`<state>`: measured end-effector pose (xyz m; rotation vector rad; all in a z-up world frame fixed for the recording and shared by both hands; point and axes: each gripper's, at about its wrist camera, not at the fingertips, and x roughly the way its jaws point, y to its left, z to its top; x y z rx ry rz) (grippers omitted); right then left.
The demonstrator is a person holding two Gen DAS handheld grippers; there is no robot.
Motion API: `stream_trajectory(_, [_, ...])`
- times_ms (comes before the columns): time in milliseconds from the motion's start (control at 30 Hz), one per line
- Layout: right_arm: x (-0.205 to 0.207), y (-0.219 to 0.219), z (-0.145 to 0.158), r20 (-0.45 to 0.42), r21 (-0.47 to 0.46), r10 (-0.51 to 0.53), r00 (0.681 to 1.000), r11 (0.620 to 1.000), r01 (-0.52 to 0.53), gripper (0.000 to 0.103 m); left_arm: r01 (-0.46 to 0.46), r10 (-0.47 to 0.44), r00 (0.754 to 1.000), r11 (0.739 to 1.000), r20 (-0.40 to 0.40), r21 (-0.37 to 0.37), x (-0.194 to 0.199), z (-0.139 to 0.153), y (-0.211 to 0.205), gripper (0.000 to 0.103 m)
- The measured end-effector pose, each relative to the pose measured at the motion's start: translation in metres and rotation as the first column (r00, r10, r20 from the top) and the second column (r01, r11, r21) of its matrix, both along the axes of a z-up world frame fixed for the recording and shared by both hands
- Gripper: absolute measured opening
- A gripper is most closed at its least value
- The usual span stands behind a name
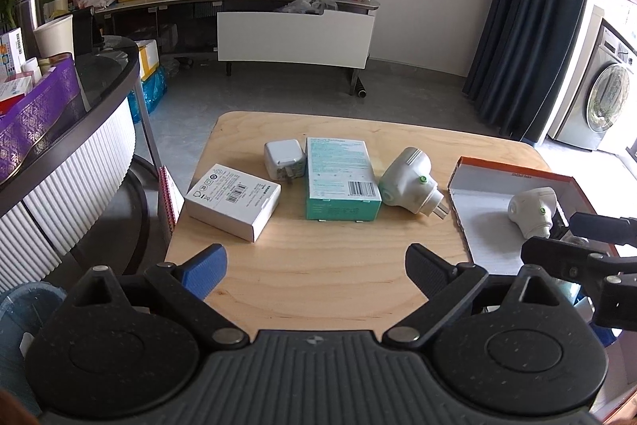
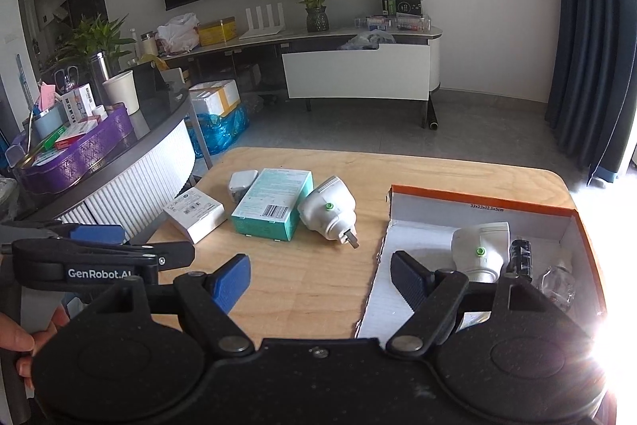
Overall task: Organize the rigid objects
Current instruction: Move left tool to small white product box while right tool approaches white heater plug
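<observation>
Behind the small wooden table (image 1: 318, 281) a living room is seen, with a wall television, potted plants and a low white cabinet. Four loose things lie on the table's far half: a white box (image 1: 233, 200) at the left, a white charger (image 1: 283, 159) touching the teal box (image 1: 341, 183), and a white plug (image 1: 410, 180) lying on its side just beside that box, prongs toward the tray. An orange-rimmed tray (image 2: 483, 204) sits at the right and already holds a second plug (image 2: 479, 249), a dark cylinder (image 2: 519, 257) and a clear glass piece (image 2: 555, 283). The left gripper (image 1: 316, 265) is held low over the near edge with its jaws wide apart and nothing between them; the right gripper (image 2: 320, 279) is likewise spread and empty, over the tray's near left corner. The loose plug is judged hard, smooth, light and rounded, so it may roll or slip; it would best be taken across its narrower neck near the prongs. Both cardboard boxes are judged light and stiff, with flat sides suited to a squeeze across the short width. The glass piece is judged fragile.
</observation>
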<state>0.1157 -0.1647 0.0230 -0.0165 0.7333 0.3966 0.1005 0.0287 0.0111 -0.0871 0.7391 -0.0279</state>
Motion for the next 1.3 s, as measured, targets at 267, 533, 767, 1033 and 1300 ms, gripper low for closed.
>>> stream_trajectory(267, [0.007, 0.005, -0.005, -0.010, -0.009, 0.012, 1.000, 1.000, -0.012, 0.092, 0.005, -0.005, 1.000, 1.000, 0.005, 0.003, 0.015, -0.015, 0.022, 0.103])
stream_trajectory(533, [0.015, 0.002, -0.013, -0.025, -0.017, 0.005, 1.000, 1.000, -0.005, 0.092, 0.050, -0.049, 0.998, 0.998, -0.029, 0.026, 0.059, -0.038, 0.046, 0.103])
stream_trajectory(767, [0.029, 0.000, -0.022, -0.041, -0.026, -0.003, 0.999, 1.000, 0.002, 0.092, 0.068, -0.065, 0.997, 0.990, -0.029, 0.125, 0.087, -0.059, 0.055, 0.103])
stream_trajectory(1033, [0.057, 0.000, -0.032, -0.047, -0.033, 0.040, 0.998, 0.999, -0.041, 0.092, 0.098, -0.097, 0.995, 0.988, -0.009, 0.121, 0.091, -0.069, 0.054, 0.103])
stream_trajectory(1300, [0.096, 0.013, -0.048, -0.073, -0.067, 0.125, 0.989, 0.989, -0.130, 0.092, 0.136, -0.135, 0.991, 0.986, -0.009, 0.094, 0.089, -0.063, 0.045, 0.079])
